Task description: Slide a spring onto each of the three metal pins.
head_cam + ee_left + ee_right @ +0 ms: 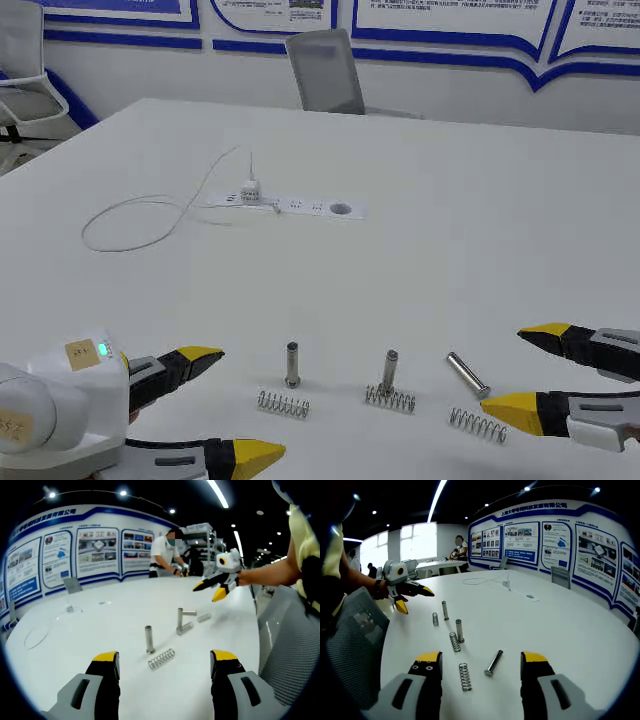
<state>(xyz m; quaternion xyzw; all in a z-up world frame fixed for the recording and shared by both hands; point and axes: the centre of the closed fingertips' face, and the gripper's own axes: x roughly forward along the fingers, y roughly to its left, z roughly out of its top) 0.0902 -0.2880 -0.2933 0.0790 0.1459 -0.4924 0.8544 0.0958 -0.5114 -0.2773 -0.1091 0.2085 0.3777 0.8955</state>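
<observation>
Both were released, jaws wide and empty: left gripper (245, 402) near-left, right gripper (508, 370) near-right, flanking the parts. On the white table (450, 200), left pin (292, 363) and middle pin (389, 370) stood upright, right pin (466, 374) lay flat, loose springs (283, 403) lying one just near of each. Farther back lay a power strip (300, 205) and cable (140, 215).

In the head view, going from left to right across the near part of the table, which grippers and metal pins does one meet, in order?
left gripper → first upright pin → second upright pin → pin lying on its side → right gripper
</observation>
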